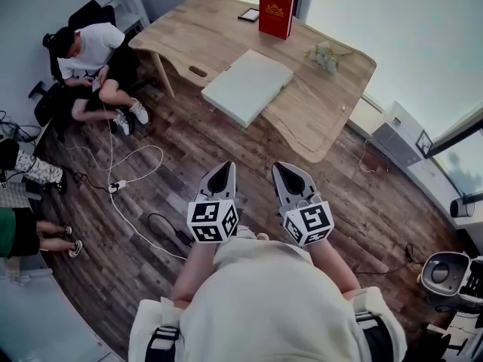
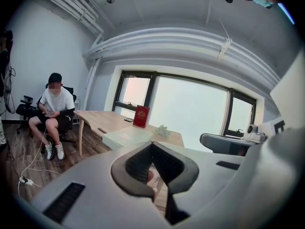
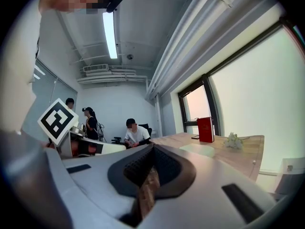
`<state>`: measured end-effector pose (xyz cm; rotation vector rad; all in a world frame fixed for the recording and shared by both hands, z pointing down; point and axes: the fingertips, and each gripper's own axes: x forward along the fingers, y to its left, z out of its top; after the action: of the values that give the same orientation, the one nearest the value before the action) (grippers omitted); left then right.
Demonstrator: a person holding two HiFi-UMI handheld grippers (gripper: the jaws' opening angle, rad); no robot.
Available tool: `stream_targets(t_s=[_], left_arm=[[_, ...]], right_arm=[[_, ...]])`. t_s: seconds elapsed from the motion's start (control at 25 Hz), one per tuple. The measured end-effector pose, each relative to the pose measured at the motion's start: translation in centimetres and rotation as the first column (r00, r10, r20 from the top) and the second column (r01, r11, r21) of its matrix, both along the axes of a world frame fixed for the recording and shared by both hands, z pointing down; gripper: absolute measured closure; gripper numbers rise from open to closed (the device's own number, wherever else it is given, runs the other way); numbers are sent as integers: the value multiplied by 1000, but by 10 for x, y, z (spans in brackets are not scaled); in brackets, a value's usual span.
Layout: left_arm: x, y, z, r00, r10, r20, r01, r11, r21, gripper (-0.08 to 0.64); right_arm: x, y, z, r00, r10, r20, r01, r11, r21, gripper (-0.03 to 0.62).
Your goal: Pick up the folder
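- White T-shirt and dark shorts mark the person (image 1: 92,60) seated on a black chair at the far left, beside the worktop's left end.
- Pale cables (image 1: 113,173) trail from that chair across the wood-plank floor (image 1: 362,202) to a small plug block (image 1: 117,187).
- The light wooden worktop (image 1: 219,36) stands across the upper middle of the head view, under a bright window.
- The left gripper (image 1: 225,169) is held low in front of the person's body, over the floor. Its dark fingers (image 1: 219,182) are pressed together at the tips, with nothing between them.
- The folder (image 1: 247,87), pale and flat, lies on the worktop at its near edge. It sits ahead of both grippers and well apart from them, touched by neither.
- A small dark flat device (image 1: 248,14) lies near the far edge, just left of the red book.
- The red book (image 1: 276,12) stands upright at the far edge, beyond the folder.
- The right gripper (image 1: 284,169) hangs just beside the left one, also over the floor. Its fingers (image 1: 291,182) meet at the tips and pinch nothing.
- A small pale bouquet (image 1: 324,56) rests on the worktop to the right of the folder, near it but apart.
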<state>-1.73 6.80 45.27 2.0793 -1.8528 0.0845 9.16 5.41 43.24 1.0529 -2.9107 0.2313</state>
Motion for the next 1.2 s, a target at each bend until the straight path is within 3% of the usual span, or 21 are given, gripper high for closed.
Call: stream_targets(t_s=[0.4,1.2], left_arm=[[8,20,1,999,-10,-32,10,1000,9,539],[16,33,-3,998,-56,-7,56,998,16,540]], right_arm=[[7,22,3,1000,-19,4,19,1000,-2,574],[20,35,5,999,-31,9,31,1000,-2,574]])
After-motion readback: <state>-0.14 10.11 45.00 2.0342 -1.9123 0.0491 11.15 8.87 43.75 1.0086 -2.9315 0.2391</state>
